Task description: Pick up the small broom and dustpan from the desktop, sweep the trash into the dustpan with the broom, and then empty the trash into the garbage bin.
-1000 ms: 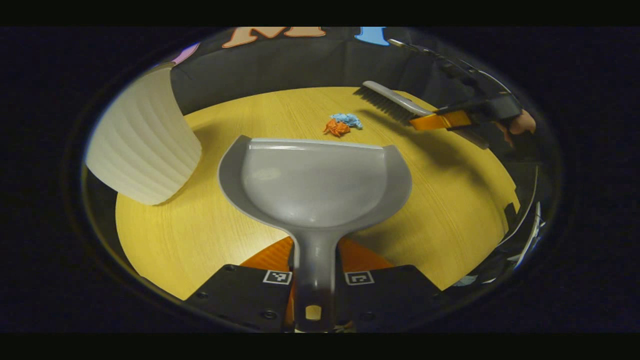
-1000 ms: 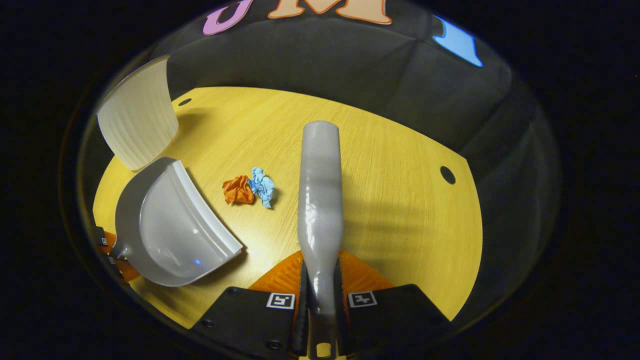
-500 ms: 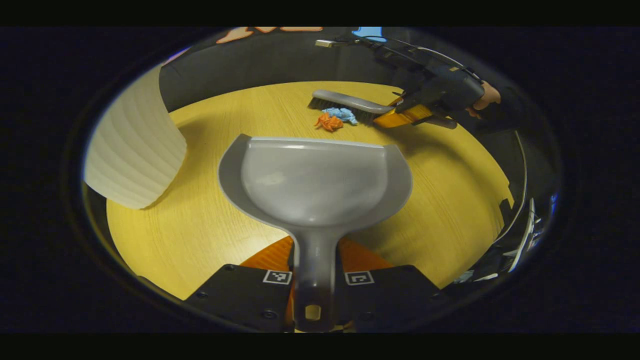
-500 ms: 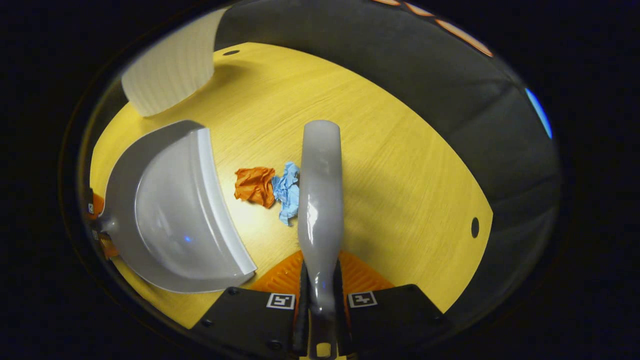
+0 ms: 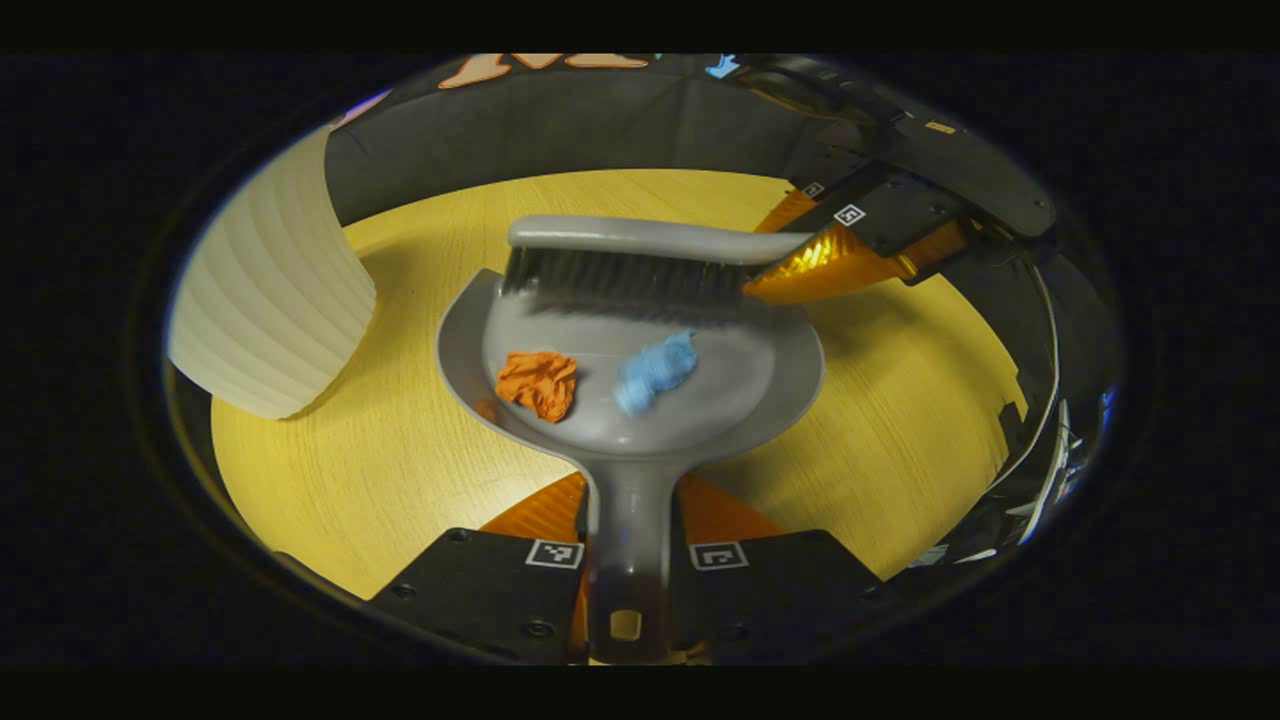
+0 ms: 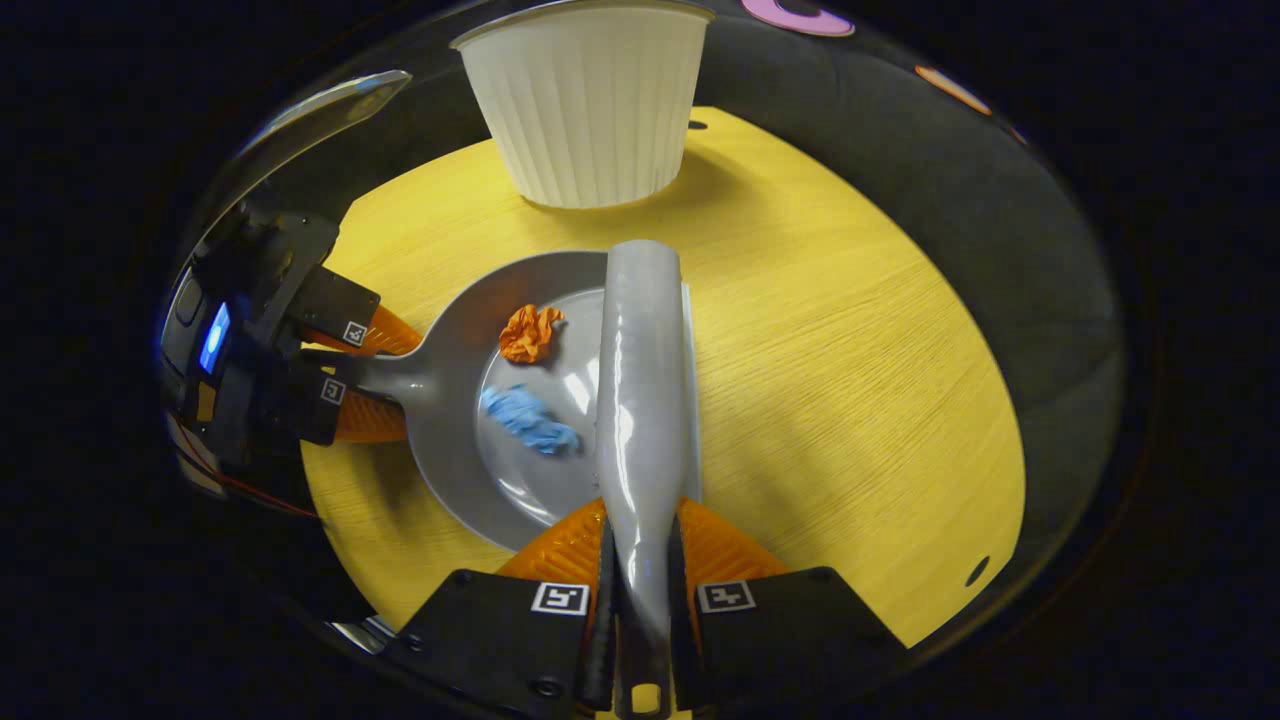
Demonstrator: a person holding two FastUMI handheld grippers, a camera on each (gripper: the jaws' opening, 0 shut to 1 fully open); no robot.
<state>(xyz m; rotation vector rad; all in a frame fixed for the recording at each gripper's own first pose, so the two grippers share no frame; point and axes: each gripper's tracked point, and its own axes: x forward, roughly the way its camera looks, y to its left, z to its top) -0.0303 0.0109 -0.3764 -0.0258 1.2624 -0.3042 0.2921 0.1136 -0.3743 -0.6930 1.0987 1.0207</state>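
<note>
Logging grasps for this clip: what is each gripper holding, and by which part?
The left gripper is shut on the dustpan by its handle. The right gripper is shut on the broom by the narrow handle end.

The round yellow wood-grain surface (image 5: 400,470) spreads under everything — its grain runs in fine parallel lines, lit brightly near the middle. Small dark round holes pierce the surface: one near its far edge (image 6: 697,125), another near its edge at the lower right (image 6: 976,571) in the right gripper view. Behind the surface hangs the black cloth wall (image 6: 900,190) — folded and creased, curving around the surface's far rim.
</note>
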